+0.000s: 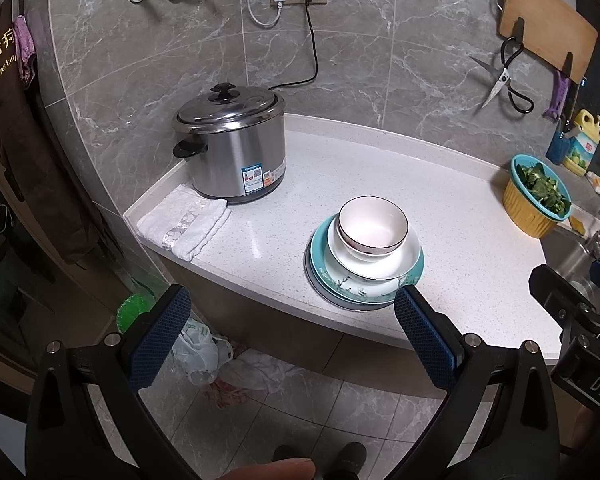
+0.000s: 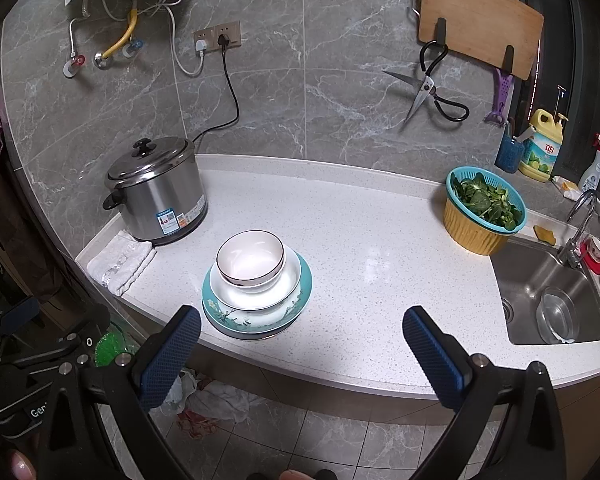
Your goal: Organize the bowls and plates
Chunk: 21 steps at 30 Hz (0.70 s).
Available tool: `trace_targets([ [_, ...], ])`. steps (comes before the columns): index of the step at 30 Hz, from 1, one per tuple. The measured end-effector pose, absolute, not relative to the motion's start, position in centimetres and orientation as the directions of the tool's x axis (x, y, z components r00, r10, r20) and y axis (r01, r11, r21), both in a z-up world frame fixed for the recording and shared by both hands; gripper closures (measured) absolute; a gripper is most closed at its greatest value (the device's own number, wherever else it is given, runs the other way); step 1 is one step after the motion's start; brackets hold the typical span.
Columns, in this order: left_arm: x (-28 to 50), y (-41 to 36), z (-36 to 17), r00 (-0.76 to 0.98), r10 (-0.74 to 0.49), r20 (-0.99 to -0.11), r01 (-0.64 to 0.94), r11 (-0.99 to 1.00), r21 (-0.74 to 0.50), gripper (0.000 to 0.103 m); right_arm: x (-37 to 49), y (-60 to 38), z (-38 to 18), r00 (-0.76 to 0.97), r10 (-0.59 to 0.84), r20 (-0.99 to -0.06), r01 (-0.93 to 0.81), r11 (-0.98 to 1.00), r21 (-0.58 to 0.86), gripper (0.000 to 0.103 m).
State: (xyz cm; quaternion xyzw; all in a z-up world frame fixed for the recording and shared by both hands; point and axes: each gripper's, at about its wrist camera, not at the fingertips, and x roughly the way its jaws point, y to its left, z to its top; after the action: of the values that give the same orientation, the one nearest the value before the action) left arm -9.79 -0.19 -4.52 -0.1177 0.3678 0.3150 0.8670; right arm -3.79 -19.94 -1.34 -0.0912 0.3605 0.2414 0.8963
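Two claws, both mine, both spread wide with nothing between the blue pads: my left claw (image 1: 292, 320) hangs off the bench edge, my right claw (image 2: 302, 334) likewise, drawn back over the floor.

From the right claw, the stack sits at about 11 o'clock, near the front edge of the bench (image 2: 380, 248). It is nested largest at the bottom: a teal floral plate (image 2: 236, 318) with a darker rim showing under it, a white shallow dish (image 2: 260, 296) on that, and a dark-rimmed white bowl (image 2: 250, 260) on top. I judge that order is chosen so nothing rocks, and the sorting looks close to done.

Further out, the steel rice cooker (image 2: 158, 192) stands at 10 o'clock, plugged in against the wall, a folded white towel (image 2: 120, 264) touching its base. At 1 o'clock a basket of greens (image 2: 482, 210) sits beside the sink (image 2: 552, 300). The bench is pale speckled stone; grey marbled tile behind carries a cutting board (image 2: 476, 20) and scissors (image 2: 428, 92).
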Motion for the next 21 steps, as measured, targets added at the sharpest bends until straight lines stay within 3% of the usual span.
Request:
trace_targets([
  [21,-9.51,-0.1,-4.56,0.532,0.457,-0.713,-0.628,0.777,0.029,0.0,-3.69,-19.93,-1.32,0.623,0.367,-0.691,-0.499,0.867,0.01,0.0],
])
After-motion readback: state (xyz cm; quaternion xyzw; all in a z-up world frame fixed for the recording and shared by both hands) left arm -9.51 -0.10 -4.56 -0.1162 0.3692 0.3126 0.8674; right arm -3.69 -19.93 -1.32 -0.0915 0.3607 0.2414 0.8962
